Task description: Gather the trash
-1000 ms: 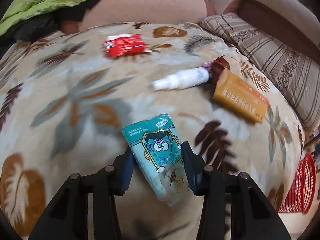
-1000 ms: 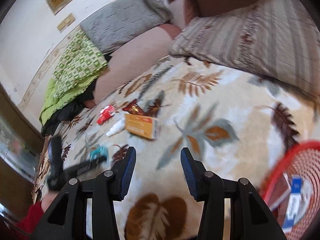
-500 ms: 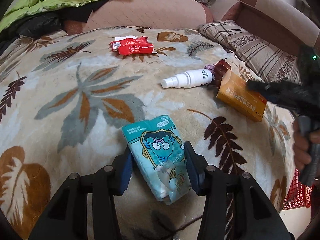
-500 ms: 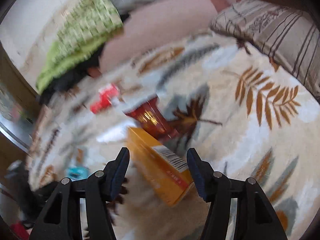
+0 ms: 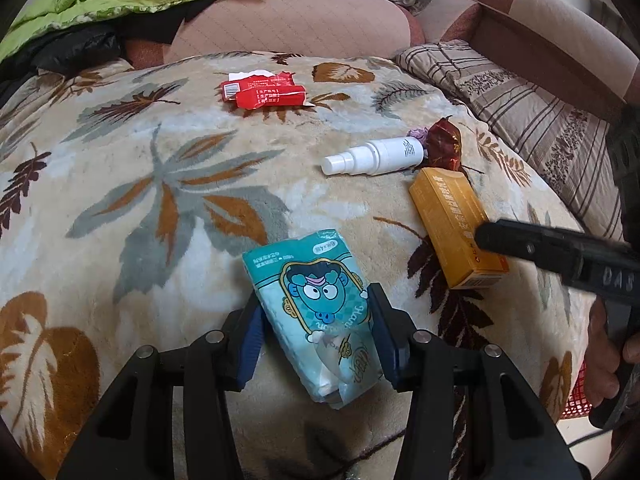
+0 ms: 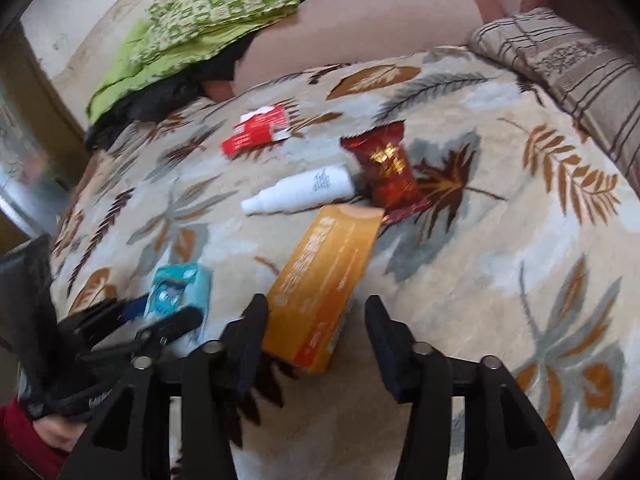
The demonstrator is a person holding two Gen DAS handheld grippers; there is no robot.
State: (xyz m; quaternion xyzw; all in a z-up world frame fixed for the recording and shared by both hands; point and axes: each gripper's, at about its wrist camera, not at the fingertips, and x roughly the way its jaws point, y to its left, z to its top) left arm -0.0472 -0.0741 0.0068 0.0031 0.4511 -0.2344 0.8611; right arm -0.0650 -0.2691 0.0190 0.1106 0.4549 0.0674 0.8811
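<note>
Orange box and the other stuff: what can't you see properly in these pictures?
- Orange box: left view, the right gripper's arm covers its near end; right view, print blurred.
- Red basket: left view, only a sliver, behind the hand and cut off by the edge.
- Purple scrap: left view, mostly behind the white bottle.
- Tissue pack: right view, blurred, partly behind the left gripper.

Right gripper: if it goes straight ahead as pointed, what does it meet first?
Likely the orange box: its near end already lies between the open right gripper fingers. Beyond it, the red wrapper. Depth is uncertain.
</note>
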